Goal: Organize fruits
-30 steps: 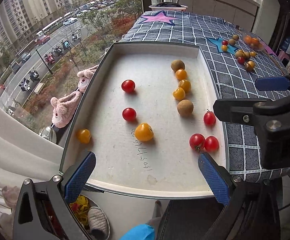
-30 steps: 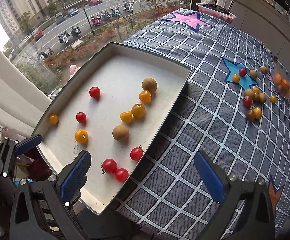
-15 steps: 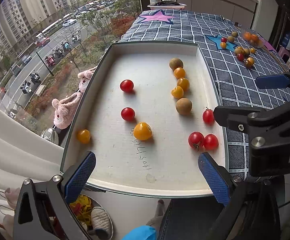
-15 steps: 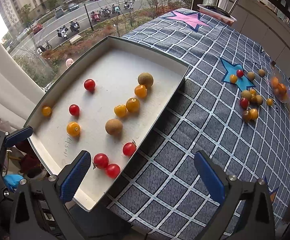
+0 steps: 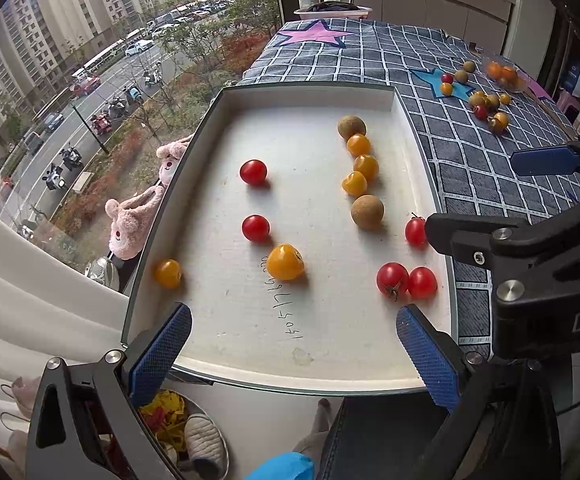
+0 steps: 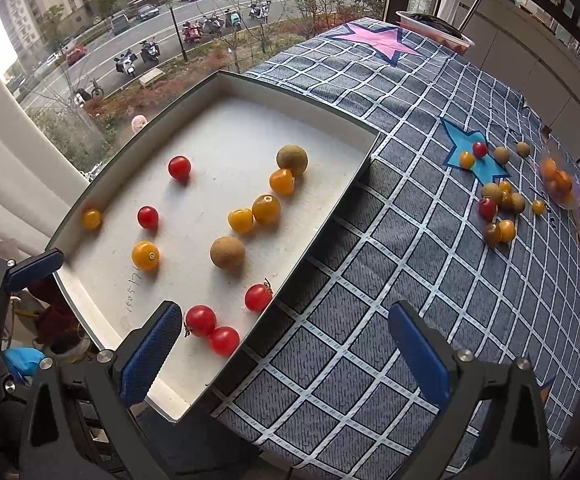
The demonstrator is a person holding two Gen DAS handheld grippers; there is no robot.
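Fruits (image 5: pixel 285 267) loose in tray (image 5: pixel 302 376), beyond both grippers' spread, empty fingers (image 5: pixel 158 354).

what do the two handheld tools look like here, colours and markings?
Both match: black angular frames with silver screw heads and two fingers faced with blue, cross-hatched textured pads. The left tool shows this in its own view, the right tool in its own. The right tool's black body also crosses the left view, bearing part of a white printed marking that starts "DA". No cables, hands or sleeves visible.
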